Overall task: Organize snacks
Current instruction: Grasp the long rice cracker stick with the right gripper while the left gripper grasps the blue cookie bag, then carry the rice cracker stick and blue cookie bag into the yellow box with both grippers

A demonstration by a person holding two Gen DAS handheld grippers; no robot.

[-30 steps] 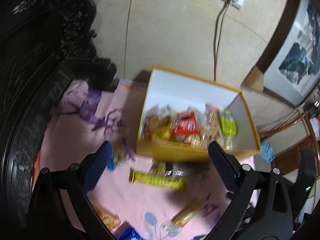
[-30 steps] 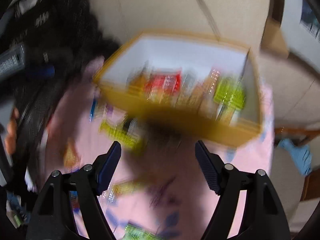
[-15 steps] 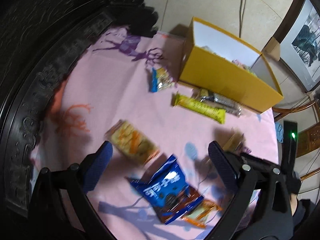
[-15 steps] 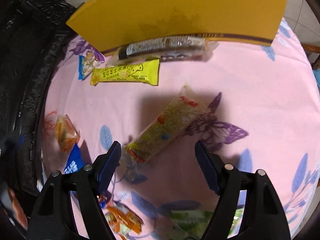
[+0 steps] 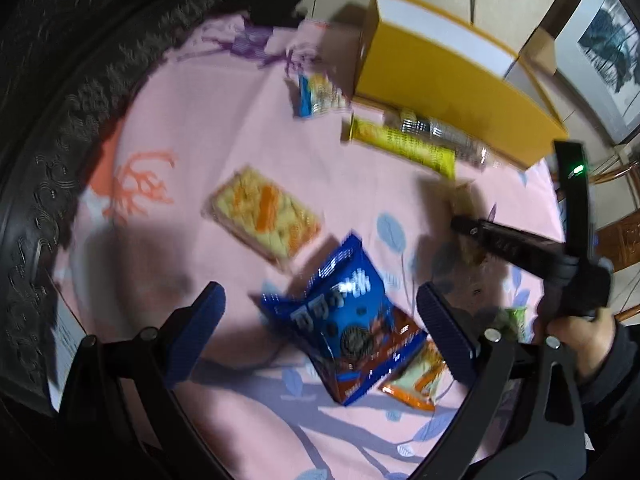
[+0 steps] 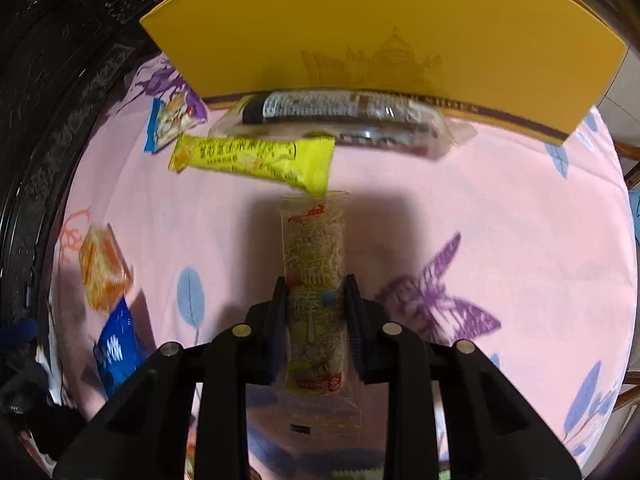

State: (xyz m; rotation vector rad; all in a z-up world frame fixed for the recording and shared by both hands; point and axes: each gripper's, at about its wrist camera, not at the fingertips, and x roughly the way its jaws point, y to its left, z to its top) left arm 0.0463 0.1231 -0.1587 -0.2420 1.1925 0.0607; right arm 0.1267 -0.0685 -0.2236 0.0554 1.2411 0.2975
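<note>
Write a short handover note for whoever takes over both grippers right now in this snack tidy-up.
Right gripper: jaws shut on the clear noodle-snack bar, still on the pink cloth.
Left gripper: jaws open, empty, above the blue cookie bag.
Yellow box stands at the far edge; its contents are not visible.
Left on the cloth: yellow bar, dark bar, orange cracker pack, small blue packet, orange packet.

Right gripper (image 6: 315, 304) clamped on clear noodle-snack packet (image 6: 316, 256), near yellow box (image 6: 380, 28).
</note>
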